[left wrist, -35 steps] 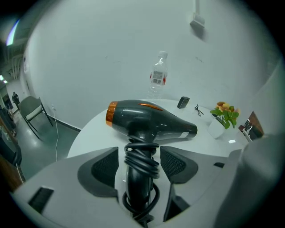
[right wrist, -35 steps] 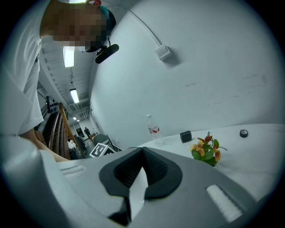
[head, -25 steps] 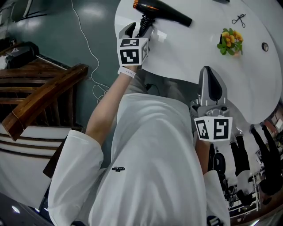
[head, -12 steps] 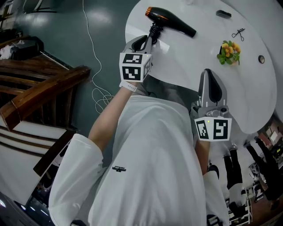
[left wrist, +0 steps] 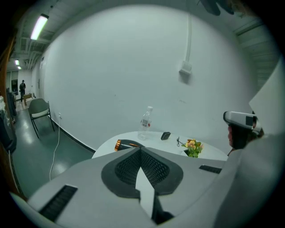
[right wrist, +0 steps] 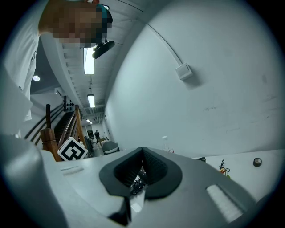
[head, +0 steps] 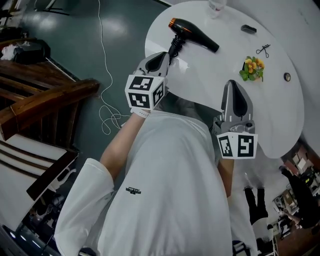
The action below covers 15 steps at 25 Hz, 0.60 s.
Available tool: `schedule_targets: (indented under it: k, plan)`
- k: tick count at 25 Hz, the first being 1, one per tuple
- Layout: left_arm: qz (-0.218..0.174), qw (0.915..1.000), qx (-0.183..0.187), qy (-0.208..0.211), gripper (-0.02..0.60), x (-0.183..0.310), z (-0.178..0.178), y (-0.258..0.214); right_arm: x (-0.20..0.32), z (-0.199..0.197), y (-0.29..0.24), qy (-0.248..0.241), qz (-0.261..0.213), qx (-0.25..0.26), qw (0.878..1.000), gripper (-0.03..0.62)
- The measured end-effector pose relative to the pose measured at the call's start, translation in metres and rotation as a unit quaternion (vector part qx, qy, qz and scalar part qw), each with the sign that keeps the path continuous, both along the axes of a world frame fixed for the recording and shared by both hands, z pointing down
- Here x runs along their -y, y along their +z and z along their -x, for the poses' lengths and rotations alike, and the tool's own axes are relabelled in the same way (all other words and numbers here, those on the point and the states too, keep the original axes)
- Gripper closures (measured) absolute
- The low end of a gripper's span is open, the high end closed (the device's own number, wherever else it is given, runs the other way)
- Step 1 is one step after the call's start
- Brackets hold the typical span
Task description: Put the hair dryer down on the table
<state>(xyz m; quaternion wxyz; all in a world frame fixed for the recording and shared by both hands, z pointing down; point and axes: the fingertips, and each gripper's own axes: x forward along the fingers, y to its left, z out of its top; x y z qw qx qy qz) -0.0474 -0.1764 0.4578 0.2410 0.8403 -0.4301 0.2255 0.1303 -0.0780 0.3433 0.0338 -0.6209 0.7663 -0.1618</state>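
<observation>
- Far left: a wooden staircase (head: 45, 100), with a white cable (head: 102, 65) trailing over the dark floor (head: 115, 30).
- Now the left tool (head: 164, 56). Its marker cube (head: 145, 91) carries black-and-white square patterns, no words.
- Its jaws are pressed together, tips meeting with nothing between them, right at the near-left edge of the surface (head: 210, 80).
- The white shirt (head: 165, 190) below has a small dark chest print, too small to read.
- And there's the hair dryer (head: 195, 36), lying on the left part of the round white surface, just beyond the left tool's tip.
- It has a glossy black body with an orange ring round the wider end. No brand can be made out.
- Its long axis runs on a slant, orange-ringed end up-left, narrower end down-right toward the middle of the surface.
- The handle drops from near the orange end back toward the left tool.
- A clear bottle (head: 216, 5) stands at the far rim, its label unreadable.
- The right tool (head: 233, 85) hangs at the near edge, well apart from the dryer, jaws together too.
- Further right: a small black object (head: 248, 29), yellow flowers (head: 251, 67) and small scissors (head: 263, 49).
</observation>
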Motion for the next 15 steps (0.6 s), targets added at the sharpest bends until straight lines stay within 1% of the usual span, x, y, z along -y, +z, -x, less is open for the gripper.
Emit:
schedule_targets:
  k: [5, 9, 15]
  plan:
    - [-0.026, 0.9991, -0.029, -0.014, 0.572, -0.011, 0.011, -0.040, 0.001, 0.006, -0.015, -0.008, -0.013, -0.006, 1.000, 0.582]
    - [-0.040, 0.9974, -0.053, -0.028, 0.572, -0.018, 0.021, -0.059, 0.002, 0.011, -0.024, -0.014, -0.023, -0.012, 1.000, 0.582]
    - [-0.076, 0.9938, -0.070, -0.040, 0.572, -0.037, 0.039, -0.094, 0.001, 0.027, -0.033, -0.035, -0.035, -0.026, 0.998, 0.582]
